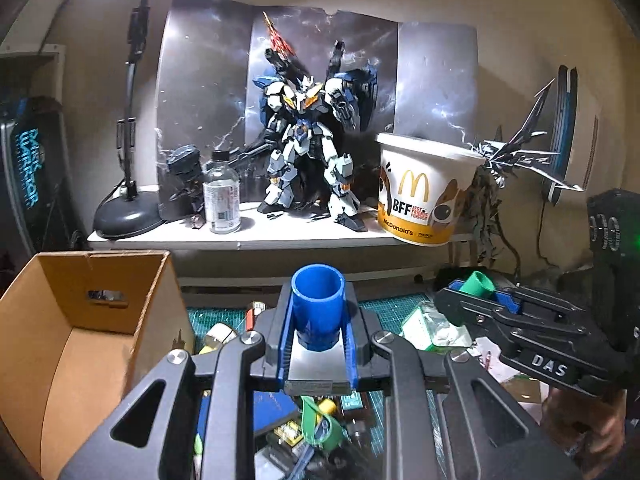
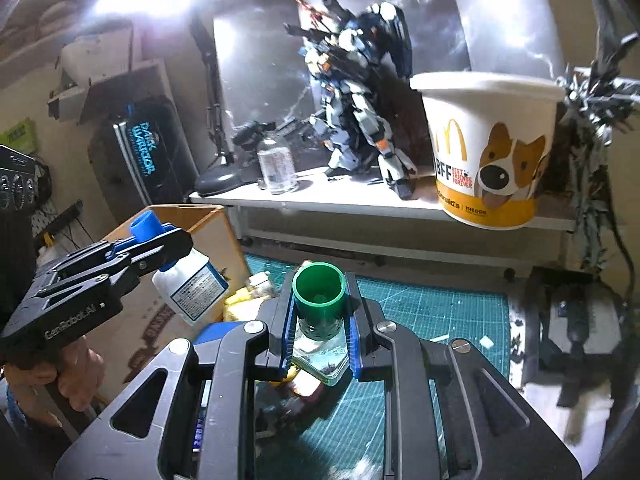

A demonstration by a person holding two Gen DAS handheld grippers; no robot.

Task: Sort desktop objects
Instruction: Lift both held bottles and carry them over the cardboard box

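The blue-capped bottle (image 2: 191, 286), white with a printed label, is held off the bench, clamped at its blue cap (image 1: 318, 304) between the blue pads of the left tool (image 1: 319, 334). In the right wrist view it hangs in front of the open cardboard box (image 1: 80, 332), its body tilted down to the right.

The green-capped bottle (image 2: 320, 316), clear glass with a square base, is clamped at its neck by the right tool (image 2: 319, 334) and held above the green cutting mat (image 2: 432, 312) on the bench. The left wrist view shows the same green cap (image 1: 478, 285) between that tool's fingers.

Below both tools, loose small items (image 1: 304, 420) lie scattered across the mat.

On the shelf (image 1: 280, 238) behind the bench stand a lamp base (image 1: 128, 216), a clear plastic bottle (image 1: 222, 196), a robot model figure (image 1: 308, 148) and a McDonald's paper bucket (image 1: 426, 188), the bucket overhanging the shelf's front edge.
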